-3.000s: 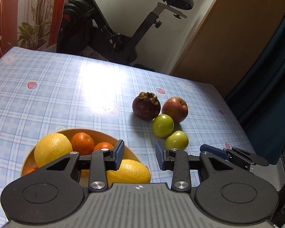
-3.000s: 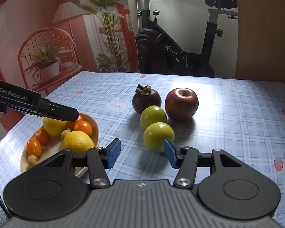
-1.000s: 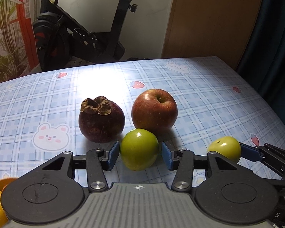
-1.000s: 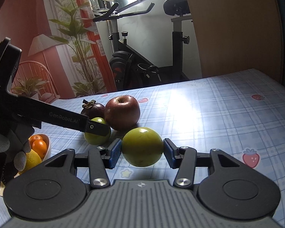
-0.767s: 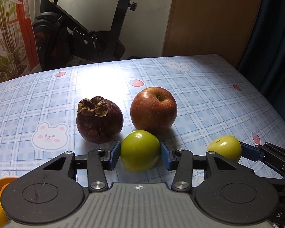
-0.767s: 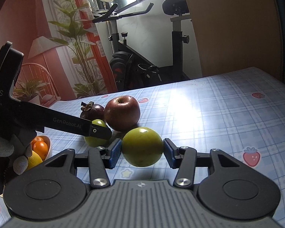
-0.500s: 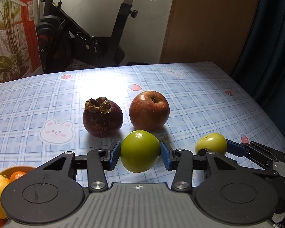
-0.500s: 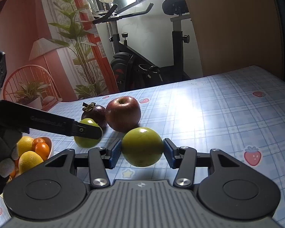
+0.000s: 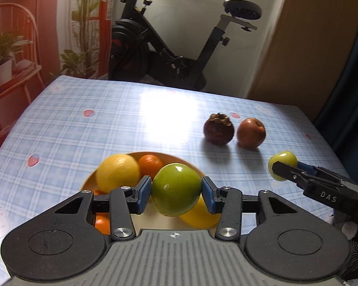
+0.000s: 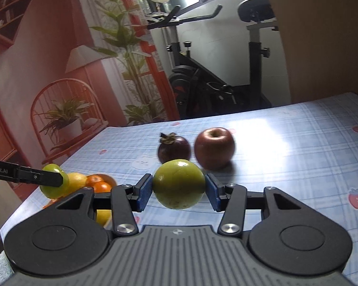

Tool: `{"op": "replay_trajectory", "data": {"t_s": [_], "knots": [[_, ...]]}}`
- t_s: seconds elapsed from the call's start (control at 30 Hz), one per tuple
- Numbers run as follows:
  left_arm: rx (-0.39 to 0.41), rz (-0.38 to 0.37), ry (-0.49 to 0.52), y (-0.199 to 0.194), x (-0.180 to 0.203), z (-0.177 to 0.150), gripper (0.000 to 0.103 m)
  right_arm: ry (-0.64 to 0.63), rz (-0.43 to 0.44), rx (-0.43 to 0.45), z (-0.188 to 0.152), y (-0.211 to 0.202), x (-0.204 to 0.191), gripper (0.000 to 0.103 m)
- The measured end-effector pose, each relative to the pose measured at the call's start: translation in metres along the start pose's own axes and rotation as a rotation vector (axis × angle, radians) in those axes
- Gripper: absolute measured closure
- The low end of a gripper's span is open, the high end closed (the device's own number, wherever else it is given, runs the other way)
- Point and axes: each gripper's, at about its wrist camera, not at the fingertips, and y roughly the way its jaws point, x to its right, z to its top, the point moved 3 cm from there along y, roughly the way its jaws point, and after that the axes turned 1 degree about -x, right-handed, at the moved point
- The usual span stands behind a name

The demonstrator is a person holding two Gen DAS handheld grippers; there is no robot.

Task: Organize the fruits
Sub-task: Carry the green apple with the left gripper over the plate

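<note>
My left gripper (image 9: 176, 191) is shut on a green fruit (image 9: 176, 189) and holds it above the yellow bowl (image 9: 140, 155) of oranges and lemons. My right gripper (image 10: 179, 188) is shut on a second green fruit (image 10: 179, 183), lifted above the table; it also shows at the right of the left wrist view (image 9: 282, 164). A dark mangosteen (image 9: 218, 129) and a red apple (image 9: 251, 132) sit side by side on the blue checked tablecloth, also seen in the right wrist view as mangosteen (image 10: 174, 149) and apple (image 10: 214, 147).
The bowl (image 10: 108, 178) holds lemons (image 9: 118, 172) and oranges (image 9: 150, 164). An exercise bike (image 9: 169, 47) stands behind the table's far edge. A red chair with a potted plant (image 10: 64, 119) is to the left. A wooden door (image 9: 310, 47) is at back right.
Both grippers closed on the green fruits and lifted them. The left gripper has swung left with its fruit to above the bowl; the right one has risen and moved toward the bowl.
</note>
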Motion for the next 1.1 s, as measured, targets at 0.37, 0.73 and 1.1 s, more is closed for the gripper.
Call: {"op": "replay_trajectory", "data": {"t_s": [0.37, 0.73, 1.1], "knots": [[-0.041, -0.05, 0.015, 0.005, -0.039, -0.016, 0.055, -0.127, 0.074, -0.12, -0.023, 0.01, -0.079, 0.052], [-0.116, -0.118, 0.049, 0.038, -0.04, -0.024, 0.055, -0.259, 0.088, -0.223, -0.047, 0.024, -0.119, 0.052], [-0.149, -0.151, 0.004, 0.057, -0.048, -0.02, 0.055, -0.353, 0.073, -0.277, -0.055, 0.05, -0.13, 0.052]]}}
